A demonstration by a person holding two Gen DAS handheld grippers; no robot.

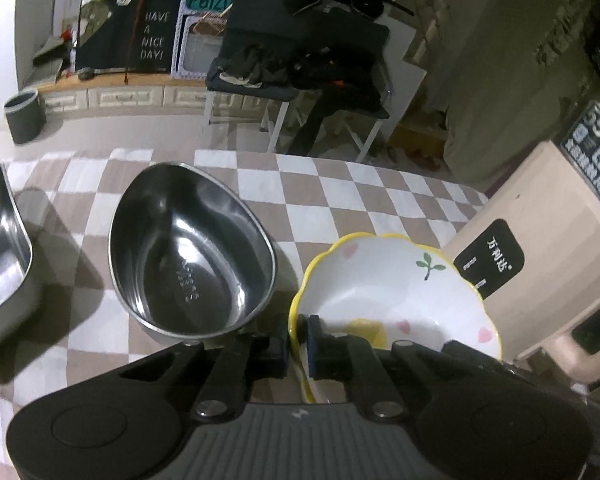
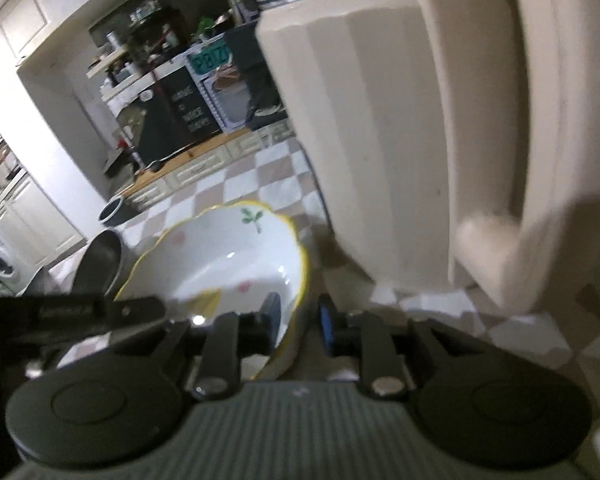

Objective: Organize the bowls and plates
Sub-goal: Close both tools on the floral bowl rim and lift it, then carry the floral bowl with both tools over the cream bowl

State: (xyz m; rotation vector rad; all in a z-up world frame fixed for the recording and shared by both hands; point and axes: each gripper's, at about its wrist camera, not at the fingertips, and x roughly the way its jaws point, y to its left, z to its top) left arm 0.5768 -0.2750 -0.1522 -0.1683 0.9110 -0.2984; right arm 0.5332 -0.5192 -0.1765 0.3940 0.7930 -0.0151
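A white bowl [image 1: 384,292] with a wavy yellow rim and small leaf and heart prints sits on the checked tablecloth [image 1: 332,200]. My left gripper [image 1: 298,350] is shut on its near left rim, one pad inside and one outside. In the right wrist view the same bowl [image 2: 228,260] has its right rim between the pads of my right gripper [image 2: 299,322]; the outer blue pad stands clear of the rim, so this gripper is open. An empty oval steel bowl [image 1: 192,252] stands just left of the white one, also visible as a dark shape [image 2: 100,264].
A steel container [image 1: 0,248] stands at the table's left edge. A tall beige plastic bin [image 1: 540,248] with a handle crowds the bowl's right side and looms close [image 2: 360,140]. Beyond the table are chairs with dark clothes [image 1: 300,64] and a grey wastebasket [image 1: 24,116].
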